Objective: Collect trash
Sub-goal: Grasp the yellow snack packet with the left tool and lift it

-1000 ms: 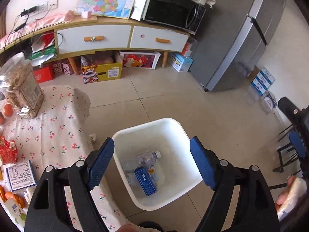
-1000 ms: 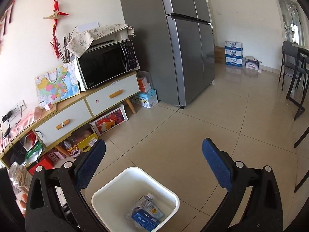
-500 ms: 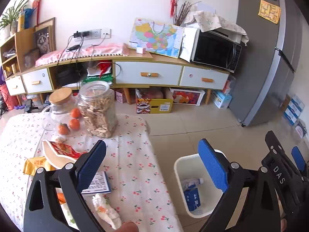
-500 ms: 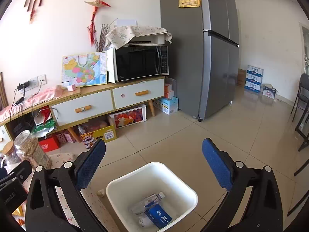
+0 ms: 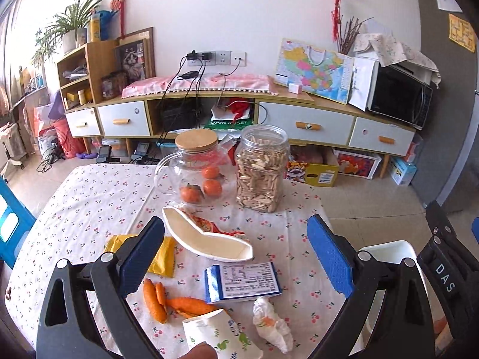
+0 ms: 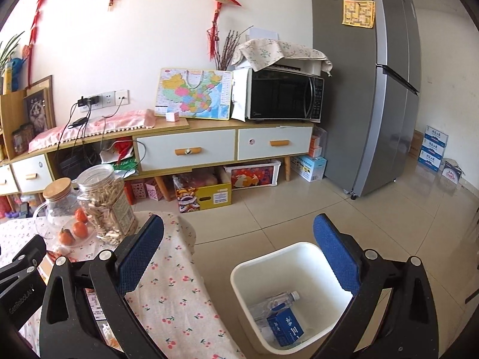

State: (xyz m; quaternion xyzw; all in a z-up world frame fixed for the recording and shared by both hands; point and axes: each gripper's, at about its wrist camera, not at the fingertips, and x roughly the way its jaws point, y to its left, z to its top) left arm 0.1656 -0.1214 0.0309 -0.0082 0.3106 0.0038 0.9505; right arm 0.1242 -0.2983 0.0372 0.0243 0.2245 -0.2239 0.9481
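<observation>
**Now over the table litter, both grippers empty**

Left gripper (image 5: 236, 257): jaws wide open, nothing between them, hovering above the tablecloth (image 5: 89, 197). Right gripper (image 6: 239, 257): jaws also wide open and empty, hanging over the table's right edge with the white bin (image 6: 263, 261) on the floor just right of the table.

Trash on the near half of the table:
- flattened paper bowl (image 5: 209, 243), centre, lying on a red wrapper (image 5: 206, 226). Light, stiff-ish rim, crushes easily; pinch across the rim edge.
- yellow sachet (image 5: 163, 258), left, partly behind the left finger. Thin, slick foil; take it by an edge.
- blue-and-white carton (image 5: 242, 281), lying flat. Light, rigid; grip across the narrow sides.
- orange peels (image 5: 167, 299), near left. Soft, limp, may be slippery.
- crumpled tissue (image 5: 272, 323), near right. Soft, near weightless; a pinch anywhere should do.
- paper cup (image 5: 218, 335), at the near edge, on its side. Thin wall, so squeeze lightly.

Glass jug (image 5: 197, 170) with oranges and snack jar (image 5: 260, 170) stand at the far side; probably not trash, and the glass is fragile.

Bin already holds a clear bottle (image 6: 278, 300) and a blue carton (image 6: 284, 326).

Versus 1.0 s ago: left view has swung from looking down into the bin to facing the table. Right view shifted left; table edge now shows.
</observation>
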